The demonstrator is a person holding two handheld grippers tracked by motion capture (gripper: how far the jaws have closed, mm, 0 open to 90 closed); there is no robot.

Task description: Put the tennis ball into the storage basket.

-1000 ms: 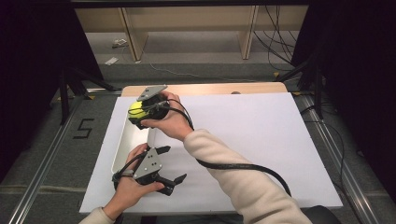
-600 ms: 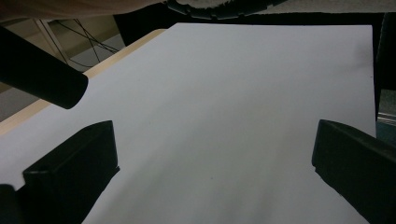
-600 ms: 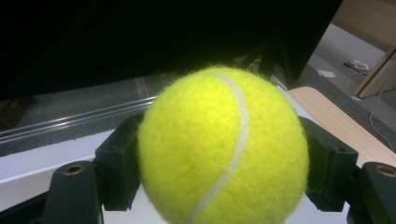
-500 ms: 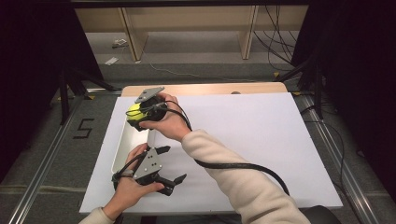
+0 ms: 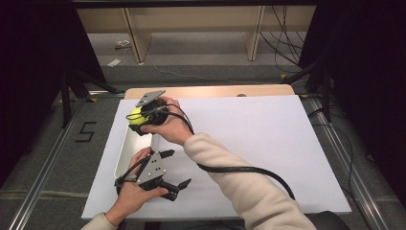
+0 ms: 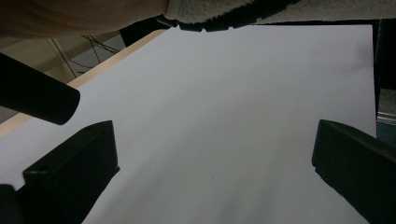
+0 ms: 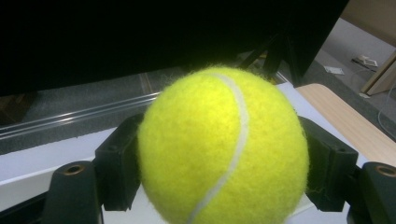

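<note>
My right claw (image 5: 139,120) grips a yellow tennis ball (image 5: 136,116), its two black jaws pressed against the ball's opposite sides. In the right gripper view the tennis ball (image 7: 222,147) sits squarely between those jaws, fuzzy, with a white seam curving down its face. In the high view I hold it up over the far end of a white tray (image 5: 125,154) that lies along the left edge of the desk (image 5: 249,139), which is covered by a white sheet. My right forearm, in a cream fleece sleeve (image 5: 239,191), reaches across from the lower right, and the claw's black cable (image 5: 249,170) loops back over the sheet. The grey three-cornered plate on top of that claw tilts toward the far side of the desk.

My left claw (image 5: 173,168) is nearer to me, just beside the tray's near end, resting low over the white sheet and pointing to the right. Its jaws stand wide apart with nothing between them; in the left gripper view they flank a bare stretch of white sheet (image 6: 224,121), and the sleeve of my other arm crosses the top of that view. The wooden edge of the desk shows beyond the sheet at the far side.
</note>
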